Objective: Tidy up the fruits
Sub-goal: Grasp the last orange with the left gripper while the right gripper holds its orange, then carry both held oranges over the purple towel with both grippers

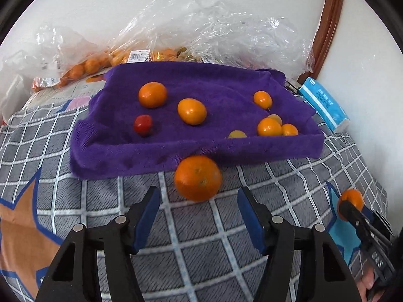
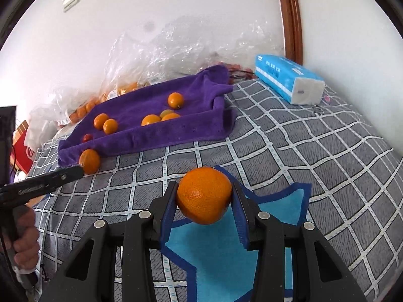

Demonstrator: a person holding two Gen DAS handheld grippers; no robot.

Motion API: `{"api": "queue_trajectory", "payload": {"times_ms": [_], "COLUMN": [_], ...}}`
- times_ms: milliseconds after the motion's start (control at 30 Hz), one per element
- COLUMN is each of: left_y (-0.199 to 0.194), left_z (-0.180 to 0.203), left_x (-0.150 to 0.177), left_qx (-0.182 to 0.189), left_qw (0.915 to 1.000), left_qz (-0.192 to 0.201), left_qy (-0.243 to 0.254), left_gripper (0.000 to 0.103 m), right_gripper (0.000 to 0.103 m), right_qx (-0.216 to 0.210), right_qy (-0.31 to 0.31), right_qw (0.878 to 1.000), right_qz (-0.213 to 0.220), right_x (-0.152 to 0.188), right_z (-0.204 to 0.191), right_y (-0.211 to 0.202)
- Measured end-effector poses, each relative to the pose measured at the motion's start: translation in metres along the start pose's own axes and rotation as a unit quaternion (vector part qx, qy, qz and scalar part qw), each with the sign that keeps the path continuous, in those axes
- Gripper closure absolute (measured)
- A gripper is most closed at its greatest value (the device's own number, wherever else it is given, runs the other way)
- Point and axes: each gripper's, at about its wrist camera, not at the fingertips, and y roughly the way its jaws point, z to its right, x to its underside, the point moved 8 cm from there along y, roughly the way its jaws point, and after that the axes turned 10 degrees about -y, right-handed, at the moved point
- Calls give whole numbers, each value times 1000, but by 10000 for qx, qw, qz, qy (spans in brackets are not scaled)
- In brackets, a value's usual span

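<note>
A purple towel (image 1: 121, 148) lines a shallow tray on the checked bedspread; it also shows in the right wrist view (image 2: 191, 128). On it lie several oranges (image 1: 192, 111), small yellow fruits (image 1: 237, 134) and a red tomato (image 1: 142, 124). A larger orange (image 1: 198, 177) lies on the bedspread against the towel's front edge, just ahead of my open left gripper (image 1: 199, 198). My right gripper (image 2: 204, 191) is shut on another orange (image 2: 204, 195), held above the bedspread; this orange shows at the right edge of the left wrist view (image 1: 352, 197).
Clear plastic bags (image 1: 176, 25) with more oranges lie behind the towel against the white wall. A blue tissue pack (image 2: 287, 80) lies at the back right. A wooden frame (image 2: 289, 12) stands in the corner. A red box (image 2: 22, 148) sits at the left.
</note>
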Motion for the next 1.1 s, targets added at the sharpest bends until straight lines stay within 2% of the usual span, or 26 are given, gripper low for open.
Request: {"api": "queue_trajectory", "payload": {"times_ms": [133,233,533,733,933,1100], "left_y": [12,20,12,-5,-28,-44], "left_z": [5,1,-6,-13,-29,-43], "left_x": [-5,-6,2,15,28,30], "left_qx": [-118,-293,50,101,206,195], "left_qw": [9999,9993,9993,9992,9984,9980], "left_qz": [-68,-81,-250,-295,-243,-164], "left_qy": [-95,-210,-261,-260,-473,-587], "left_gripper": [51,63,63,63,63,63], "right_gripper": [61,61,61,61,61,61], "right_qx": [18,29,-170,-197,-144,31], "right_qy": [-71,-89,151,238,-48,-296], "right_qw": [9999,9999,9995,9992,9999,9995], "right_qz": [-99,-107,-224,-235,79,123], "right_x": [0,1,2,3,0,-1], "right_z": [-3,-3,3,5,-4,-14], "right_y": [4,5,11,11,-2,-8]}}
